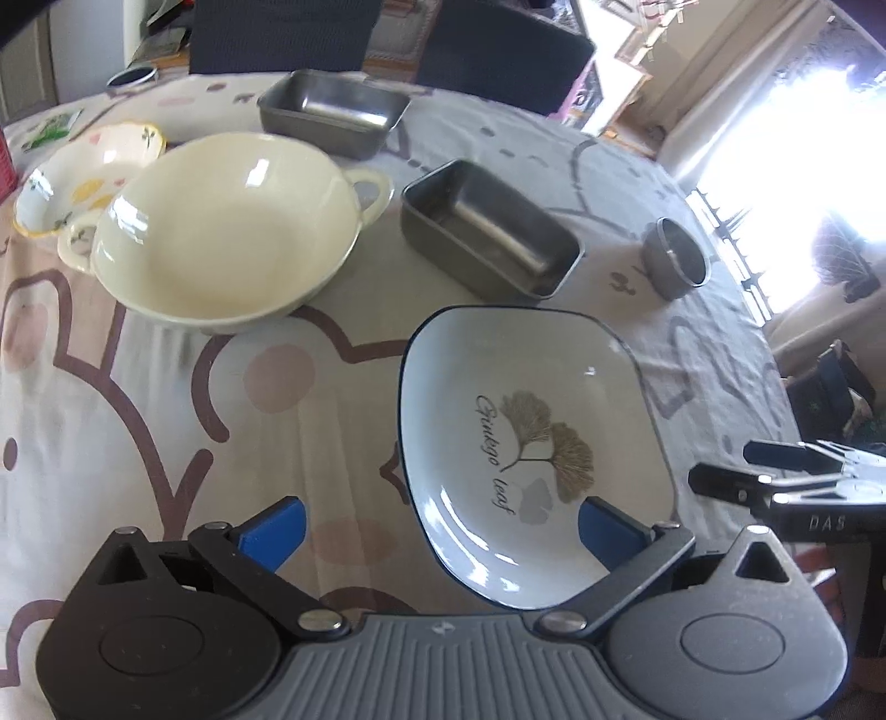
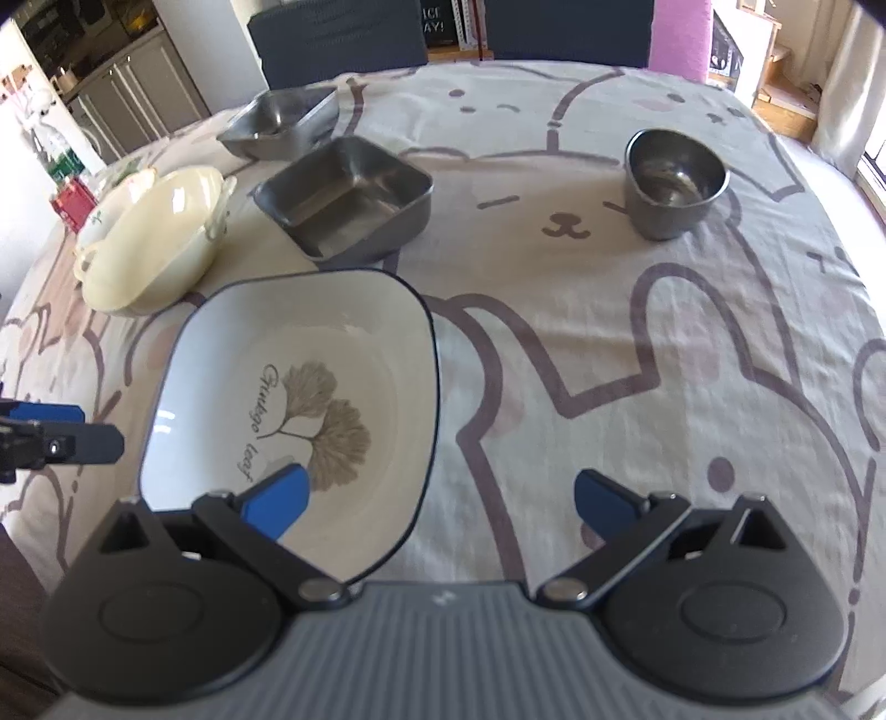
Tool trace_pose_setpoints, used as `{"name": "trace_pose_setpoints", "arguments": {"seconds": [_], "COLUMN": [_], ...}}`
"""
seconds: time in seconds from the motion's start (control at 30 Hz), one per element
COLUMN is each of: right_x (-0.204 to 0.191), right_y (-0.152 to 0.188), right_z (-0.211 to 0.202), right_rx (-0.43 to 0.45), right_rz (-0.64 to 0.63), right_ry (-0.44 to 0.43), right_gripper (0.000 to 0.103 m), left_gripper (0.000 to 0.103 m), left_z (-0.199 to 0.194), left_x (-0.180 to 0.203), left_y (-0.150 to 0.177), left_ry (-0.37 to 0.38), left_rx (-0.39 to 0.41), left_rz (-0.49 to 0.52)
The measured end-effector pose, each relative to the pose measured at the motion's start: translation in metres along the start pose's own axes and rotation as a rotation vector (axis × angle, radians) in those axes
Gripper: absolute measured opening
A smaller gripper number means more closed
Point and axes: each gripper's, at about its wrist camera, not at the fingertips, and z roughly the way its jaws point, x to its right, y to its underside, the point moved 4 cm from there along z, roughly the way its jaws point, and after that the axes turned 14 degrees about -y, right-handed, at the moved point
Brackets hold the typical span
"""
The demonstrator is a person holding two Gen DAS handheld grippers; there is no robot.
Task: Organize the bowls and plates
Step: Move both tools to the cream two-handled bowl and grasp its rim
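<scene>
A white square plate with a dark rim and a ginkgo leaf print (image 1: 531,437) lies on the table near me; it also shows in the right wrist view (image 2: 299,404). My left gripper (image 1: 440,526) is open above the plate's left edge, its right finger over the plate. My right gripper (image 2: 440,501) is open above the plate's right edge, its left finger over the plate. Behind stand a cream two-handled bowl (image 1: 227,232) (image 2: 155,243), a floral bowl (image 1: 83,171), two steel rectangular trays (image 1: 487,227) (image 1: 332,111) and a small steel cup (image 1: 675,257) (image 2: 673,180).
The round table (image 2: 664,360) has a cloth with bear drawings. Dark chairs (image 1: 498,50) stand at the far side. A red box (image 2: 72,202) sits at the left edge. A small dark round lid (image 1: 132,76) lies at the far left.
</scene>
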Motion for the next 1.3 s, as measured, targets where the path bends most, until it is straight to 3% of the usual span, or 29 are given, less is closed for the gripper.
{"name": "trace_pose_setpoints", "arguments": {"seconds": [0.23, 0.43, 0.73, 1.0, 1.2, 1.3], "right_x": [-0.022, -0.054, -0.101, -0.131, -0.129, -0.123], "right_y": [-0.005, -0.022, -0.066, -0.113, -0.135, -0.142], "right_z": [-0.035, -0.048, -0.027, 0.025, 0.071, 0.094], "right_rx": [0.148, 0.276, 0.409, 0.394, 0.321, 0.242], "right_rz": [-0.05, -0.084, -0.099, -0.139, 0.05, 0.12], "right_ry": [-0.018, -0.055, -0.102, -0.162, -0.281, -0.353], "right_gripper": [0.103, 0.103, 0.103, 0.103, 0.103, 0.103], "left_gripper": [0.103, 0.103, 0.103, 0.103, 0.103, 0.103], "left_z": [-0.039, -0.068, -0.066, -0.042, -0.012, 0.0], "left_x": [-0.02, -0.053, -0.126, -0.169, -0.182, -0.187], "left_y": [-0.002, -0.013, -0.043, -0.071, -0.087, -0.092], "left_ry": [0.013, -0.053, -0.145, -0.144, -0.162, -0.155], "left_rx": [0.133, 0.266, 0.328, 0.307, 0.241, 0.25], "left_rz": [-0.024, -0.108, -0.329, -0.479, -0.544, -0.534]}}
